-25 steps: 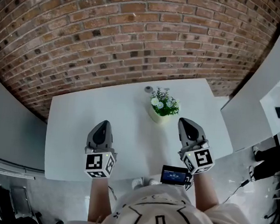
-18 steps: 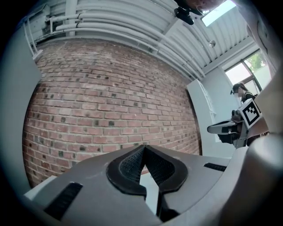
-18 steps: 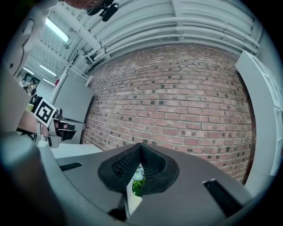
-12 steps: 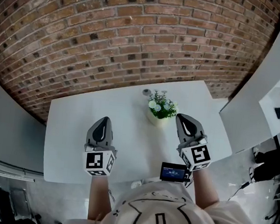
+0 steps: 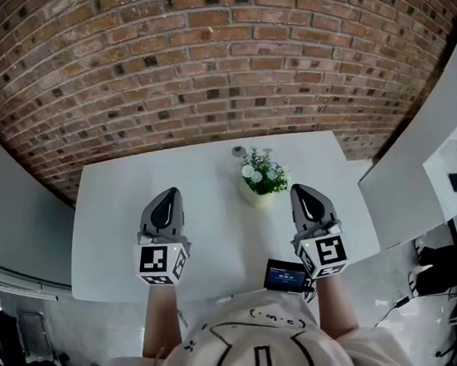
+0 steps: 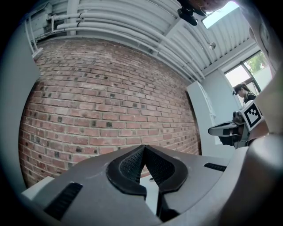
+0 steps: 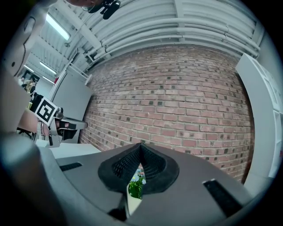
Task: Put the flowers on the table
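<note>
Head view | flowers (image 5: 263,173) on table (image 5: 122,200) | just left of right claw (image 5: 306,195), apart

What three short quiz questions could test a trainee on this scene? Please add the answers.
1. Fill in the missing word: the jaws of the left gripper and of the right gripper are both ____ (open or shut).
2. True or false: the flower pot stands on the white table.
3. Which one is nearer to the flower pot? A: the left gripper. B: the right gripper.

Key: 1 shut; 2 true; 3 B.
</note>
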`<action>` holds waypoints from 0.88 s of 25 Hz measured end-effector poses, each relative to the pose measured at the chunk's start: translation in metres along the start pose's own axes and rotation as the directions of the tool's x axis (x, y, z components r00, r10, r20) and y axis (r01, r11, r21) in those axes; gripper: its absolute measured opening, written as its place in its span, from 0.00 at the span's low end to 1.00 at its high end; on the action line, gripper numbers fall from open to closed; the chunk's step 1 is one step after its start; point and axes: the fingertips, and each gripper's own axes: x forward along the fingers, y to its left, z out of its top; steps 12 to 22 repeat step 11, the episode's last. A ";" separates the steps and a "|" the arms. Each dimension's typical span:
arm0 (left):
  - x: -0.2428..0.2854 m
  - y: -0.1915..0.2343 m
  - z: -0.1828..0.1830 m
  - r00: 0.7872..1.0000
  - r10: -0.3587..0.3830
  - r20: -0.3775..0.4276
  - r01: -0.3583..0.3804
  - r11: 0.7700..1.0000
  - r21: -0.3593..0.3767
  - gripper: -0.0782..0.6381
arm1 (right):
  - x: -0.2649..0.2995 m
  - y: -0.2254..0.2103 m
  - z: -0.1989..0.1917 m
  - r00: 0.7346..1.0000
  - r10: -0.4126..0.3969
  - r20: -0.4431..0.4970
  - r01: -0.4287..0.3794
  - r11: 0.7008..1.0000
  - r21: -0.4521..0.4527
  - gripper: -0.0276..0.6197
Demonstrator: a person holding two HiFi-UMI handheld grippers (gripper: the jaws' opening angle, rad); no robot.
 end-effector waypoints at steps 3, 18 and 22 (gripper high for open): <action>0.002 0.001 0.001 1.000 -0.001 0.002 0.001 1.000 -0.006 0.12 | 0.000 -0.005 -0.001 1.000 -0.014 -0.003 0.014 1.000 0.009 0.07; 0.005 -0.005 0.001 1.000 -0.022 0.007 0.022 1.000 -0.016 0.12 | 0.000 -0.001 -0.001 1.000 -0.009 -0.005 0.009 1.000 0.004 0.07; 0.005 -0.005 0.001 1.000 -0.022 0.007 0.022 1.000 -0.016 0.12 | 0.000 -0.001 -0.001 1.000 -0.009 -0.005 0.009 1.000 0.004 0.07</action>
